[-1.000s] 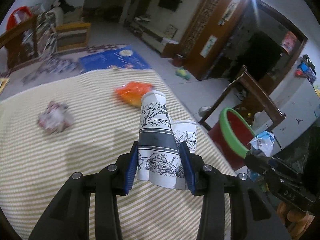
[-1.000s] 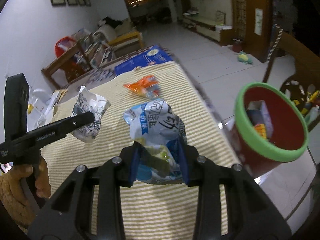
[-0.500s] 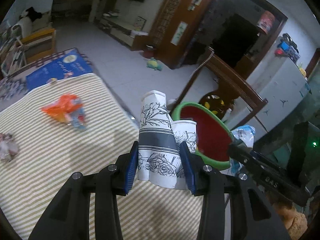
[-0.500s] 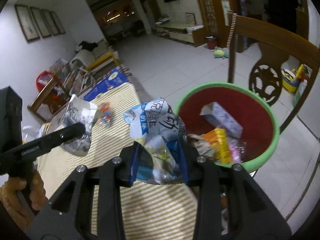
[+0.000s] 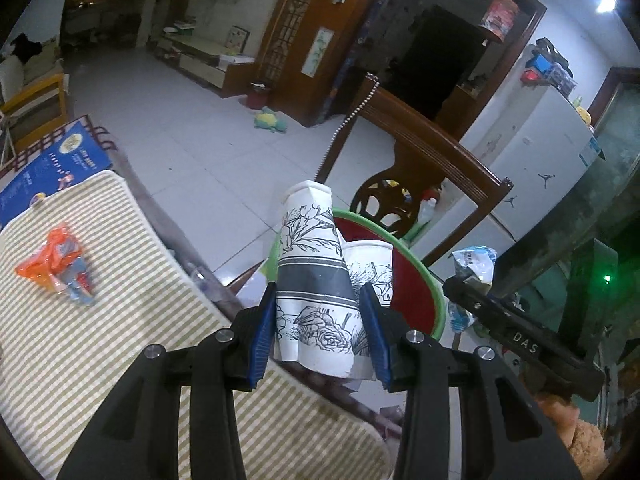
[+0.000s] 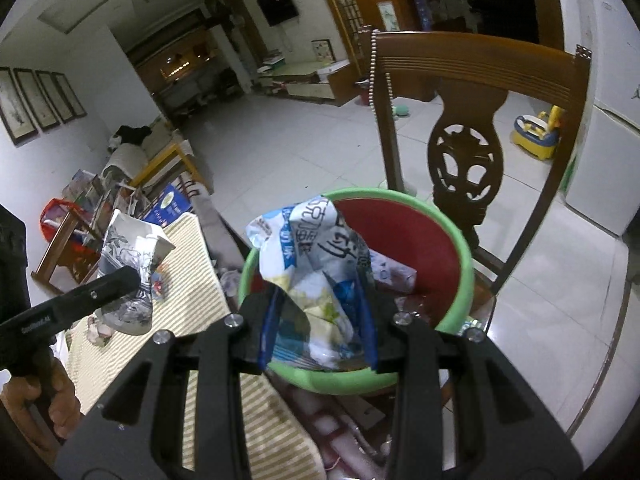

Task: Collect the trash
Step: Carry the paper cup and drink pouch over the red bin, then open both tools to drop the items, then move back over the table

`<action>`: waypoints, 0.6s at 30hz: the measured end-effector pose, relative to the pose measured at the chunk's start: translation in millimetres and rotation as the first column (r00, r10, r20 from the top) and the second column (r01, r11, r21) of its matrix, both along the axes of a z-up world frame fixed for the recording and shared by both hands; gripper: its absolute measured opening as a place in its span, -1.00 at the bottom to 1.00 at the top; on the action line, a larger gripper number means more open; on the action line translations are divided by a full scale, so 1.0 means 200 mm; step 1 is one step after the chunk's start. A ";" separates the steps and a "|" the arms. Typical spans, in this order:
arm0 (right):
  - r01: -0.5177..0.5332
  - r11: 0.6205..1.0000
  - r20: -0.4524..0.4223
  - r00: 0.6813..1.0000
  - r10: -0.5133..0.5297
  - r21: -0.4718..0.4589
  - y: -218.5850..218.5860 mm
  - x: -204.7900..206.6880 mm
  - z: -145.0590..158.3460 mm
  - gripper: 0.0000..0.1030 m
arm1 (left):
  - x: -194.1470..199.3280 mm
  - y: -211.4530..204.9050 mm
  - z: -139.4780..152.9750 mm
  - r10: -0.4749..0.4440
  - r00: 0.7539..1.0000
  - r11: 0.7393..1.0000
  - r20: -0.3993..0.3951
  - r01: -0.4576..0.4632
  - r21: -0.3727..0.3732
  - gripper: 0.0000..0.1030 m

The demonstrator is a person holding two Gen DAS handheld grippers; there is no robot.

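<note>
Left gripper [image 5: 320, 320]: blue pads pinched on crushed white paper cups with black floral print [image 5: 316, 276], held upright over table edge, just in front of bin. Right gripper [image 6: 318, 326]: blue pads clamped on crumpled blue-and-white plastic snack bag [image 6: 316, 256], held above open mouth of round red bin with green rim [image 6: 466, 252]. Inside bin: pale carton and other scraps, partly hidden by bag. Bin placed just beside table, in front of dark carved wooden chair [image 6: 466, 152]. On yellow-and-white striped tablecloth [image 5: 120, 320]: orange plastic wrapper [image 5: 56, 264], well apart from both grippers. Beyond cloth edge: blue printed board [image 5: 52, 168]. Farther back: white tiled floor [image 5: 200, 140], small green toy [image 5: 272, 120], white refrigerator [image 5: 536, 172] at right.
</note>
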State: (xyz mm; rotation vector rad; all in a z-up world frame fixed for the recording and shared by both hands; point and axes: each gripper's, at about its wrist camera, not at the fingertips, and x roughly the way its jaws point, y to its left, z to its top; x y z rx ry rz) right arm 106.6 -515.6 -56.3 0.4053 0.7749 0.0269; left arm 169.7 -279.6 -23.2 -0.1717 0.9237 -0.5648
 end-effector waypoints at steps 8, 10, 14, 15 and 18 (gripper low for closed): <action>0.009 1.000 -0.009 1.000 -0.009 -0.008 -0.05 0.02 -0.02 -0.35 | 0.06 -0.13 -0.04 -0.040 0.999 0.999 -0.033 0.039 -0.013 -0.25; 0.009 1.000 -0.007 1.000 -0.009 -0.013 -0.05 0.04 -0.01 -0.35 | 0.07 -0.16 -0.06 -0.048 0.998 0.999 -0.047 0.047 -0.015 -0.25; 0.017 1.000 0.001 1.000 -0.017 -0.014 -0.07 0.06 0.00 -0.35 | 0.12 -0.22 -0.11 -0.066 0.994 0.998 -0.082 0.065 -0.021 -0.25; 0.019 1.000 0.001 1.000 -0.019 -0.015 -0.07 0.06 0.00 -0.35 | 0.13 -0.24 -0.12 -0.070 0.994 0.997 -0.089 0.068 -0.024 -0.25; 0.039 0.999 -0.001 0.999 -0.039 -0.017 -0.09 0.08 0.00 -0.27 | 0.16 -0.27 -0.14 -0.083 0.991 0.996 -0.105 0.080 -0.032 -0.24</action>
